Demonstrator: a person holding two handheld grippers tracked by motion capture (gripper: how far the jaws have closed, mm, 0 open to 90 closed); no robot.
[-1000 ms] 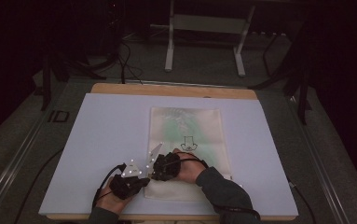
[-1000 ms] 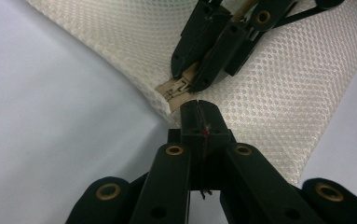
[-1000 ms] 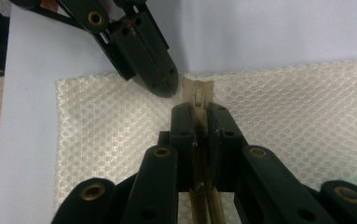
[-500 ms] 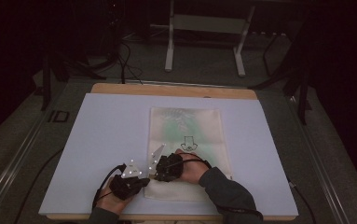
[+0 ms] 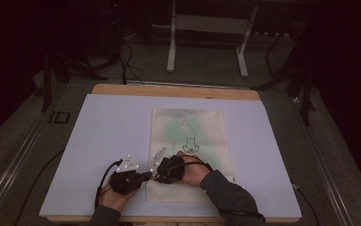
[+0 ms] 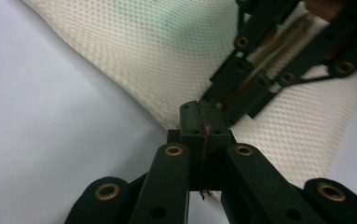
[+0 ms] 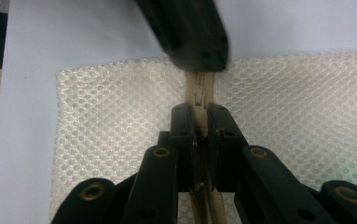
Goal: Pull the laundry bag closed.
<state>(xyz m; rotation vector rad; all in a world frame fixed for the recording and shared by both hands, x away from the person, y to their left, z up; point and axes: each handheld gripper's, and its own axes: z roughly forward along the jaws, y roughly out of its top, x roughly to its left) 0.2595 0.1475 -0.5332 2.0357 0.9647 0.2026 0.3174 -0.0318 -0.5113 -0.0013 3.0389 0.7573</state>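
**Mesh pouch pinched at its near end by both grippers**

Cream honeycomb mesh makes up the flat pouch (image 5: 187,150), which lies lengthwise on the white board (image 5: 98,141), its near end at the person's hands and its far end toward the wooden table edge (image 5: 176,90).

Nearest in the high view, the left gripper (image 5: 143,176) and the right gripper (image 5: 158,173) meet tip to tip at the pouch's near left corner. Jaws of the left gripper (image 6: 199,116) are pressed flat together on the mesh edge at that corner, with a thin strip of fabric showing in the seam between them. The right gripper (image 7: 199,128) has its jaws closed on the beige zipper (image 7: 198,93), the tape running down between them and the slider showing just past their tips.

Only the gripper views reveal the weave and the zipper; from above the pouch reads as a plain pale sheet. The high view alone gives the print: a black outline drawing (image 5: 190,144) near the middle and a green wash (image 5: 178,126) beyond it. No lettering is legible on the pouch. Farther off, a black mark (image 5: 58,117) left of the board looks like "ID", and past the table stands a metal frame (image 5: 206,28) on dark floor.
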